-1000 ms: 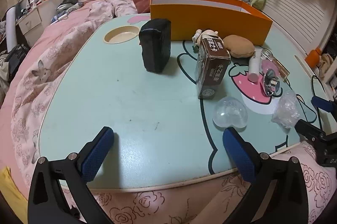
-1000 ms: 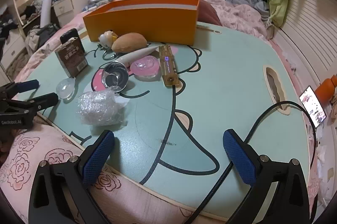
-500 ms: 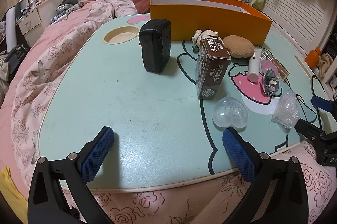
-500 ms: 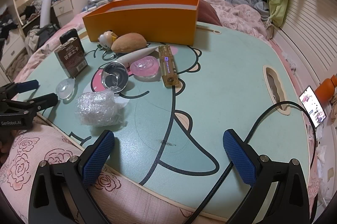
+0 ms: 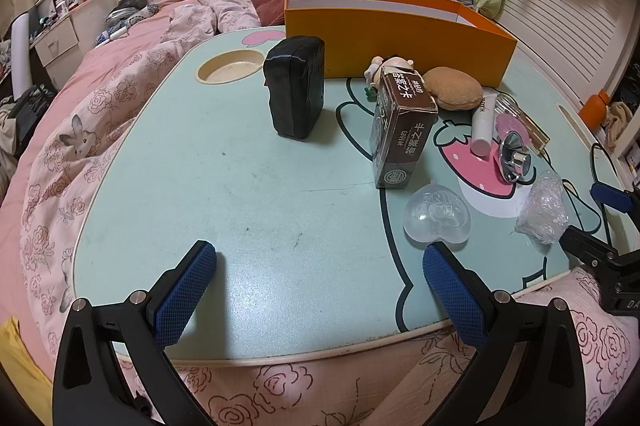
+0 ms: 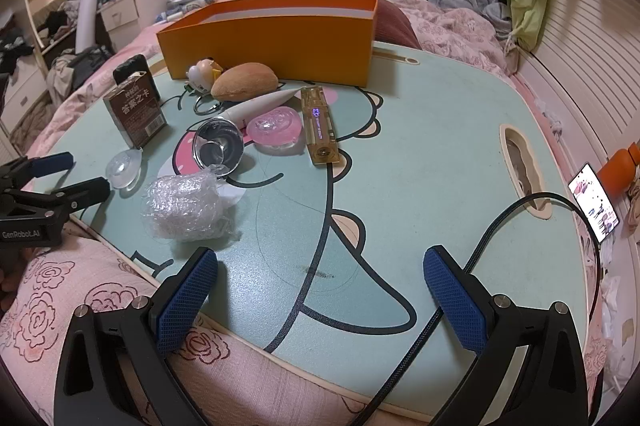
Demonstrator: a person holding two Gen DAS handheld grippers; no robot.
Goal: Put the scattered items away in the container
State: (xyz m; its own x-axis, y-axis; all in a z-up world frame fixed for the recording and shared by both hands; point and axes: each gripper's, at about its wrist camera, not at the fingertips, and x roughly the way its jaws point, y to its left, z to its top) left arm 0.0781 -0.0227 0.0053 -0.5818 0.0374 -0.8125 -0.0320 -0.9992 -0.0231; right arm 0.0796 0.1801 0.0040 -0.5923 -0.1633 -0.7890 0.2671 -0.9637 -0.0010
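An orange box stands at the far side of the mint table. In front of it lie a black block, a brown card box, a tan pouch, a white tube, a clear heart case, a pink heart case, a metal funnel, a bubble-wrap wad and an amber bottle. My left gripper and right gripper are open and empty at the near edge.
A small toy figure sits by the box. A black cable runs over the table's right side through a slot. A cup recess is at the far left. A phone and pink bedding surround the table.
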